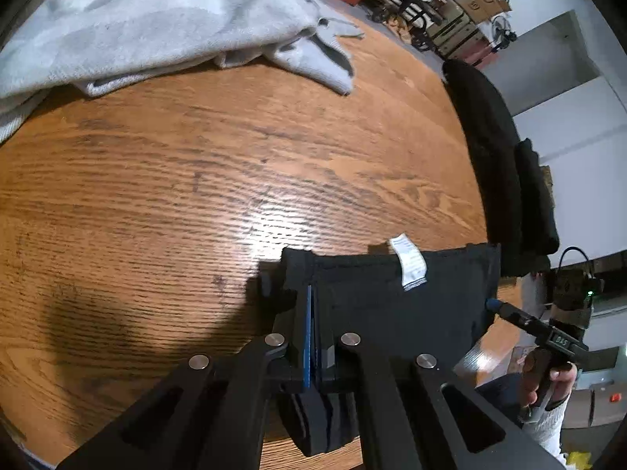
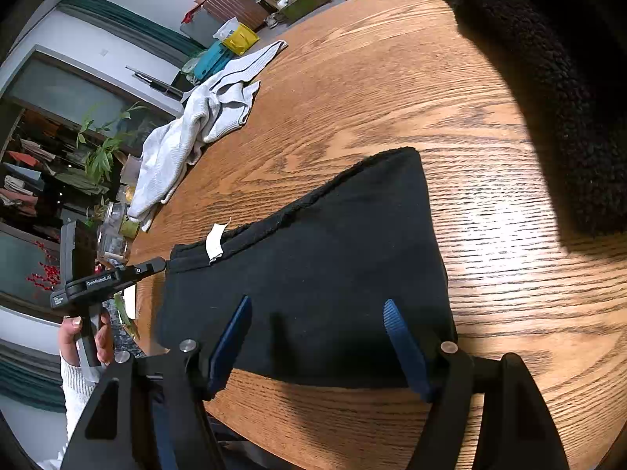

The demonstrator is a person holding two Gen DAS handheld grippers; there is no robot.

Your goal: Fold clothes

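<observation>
Left tongs pinch my black garment's edge, tilted down; right tongs spread above it. Only the right view shows the green plant.

Table: oak-look wood, open dark grain, satin varnish, bright glare patch near the black garment. That garment: matt black cloth, fine nap, fuzzy fleece at the far edge; white care label looks like thin woven tape. Grey garment, far side: soft brushed knit, ribbed hem, matt. Dark heap at right: coarse curly pile, matt. Left gripper: matt black plastic arms, polished metal pins. Right gripper: blue ridged pads.
</observation>
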